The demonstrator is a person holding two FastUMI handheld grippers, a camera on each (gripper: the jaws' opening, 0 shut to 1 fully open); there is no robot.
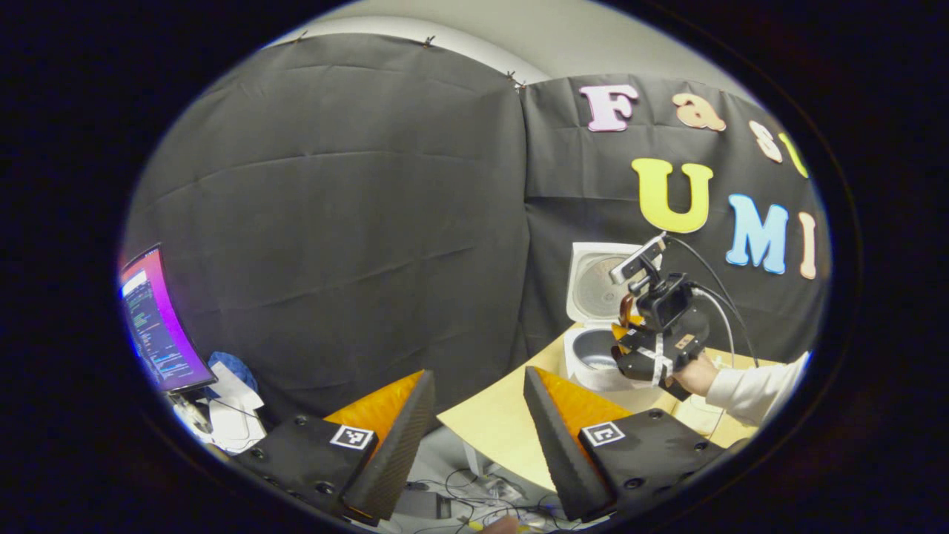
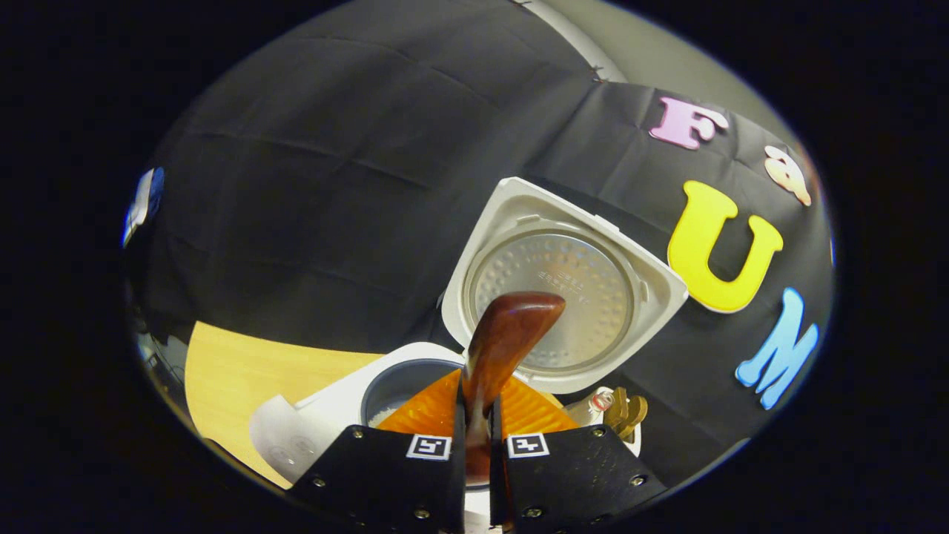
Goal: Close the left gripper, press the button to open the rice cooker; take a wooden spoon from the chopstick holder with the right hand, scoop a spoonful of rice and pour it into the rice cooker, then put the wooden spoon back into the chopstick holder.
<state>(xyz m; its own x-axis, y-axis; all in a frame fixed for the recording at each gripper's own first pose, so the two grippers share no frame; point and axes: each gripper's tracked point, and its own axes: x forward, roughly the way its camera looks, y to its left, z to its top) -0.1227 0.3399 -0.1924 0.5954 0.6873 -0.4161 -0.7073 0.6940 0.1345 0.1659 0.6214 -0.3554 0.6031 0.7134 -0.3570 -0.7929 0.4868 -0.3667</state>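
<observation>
Left gripper view, left to right: monitor (image 1: 157, 326) was cut off at edge. Left gripper (image 1: 474, 430) was held off table (image 1: 493, 426) edge, fingers spread wide, nothing between. Rice cooker (image 1: 593, 348) was seen standing open on table, partly hidden behind right gripper (image 1: 630, 337); sleeve (image 1: 756, 389) was cut off.

Right gripper view: right gripper (image 2: 478, 445) was pressed together on wooden spoon (image 2: 504, 334), held above cooker pot (image 2: 400, 386). Spoon bowl contents could not be made out. Chopstick holder (image 2: 626, 415) was mostly hidden beside cooker.

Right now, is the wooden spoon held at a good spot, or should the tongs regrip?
Keep it. The right tongs clamp the wooden spoon on its narrow handle from both flat sides, bowl end up and forward over the rice cooker.
</observation>
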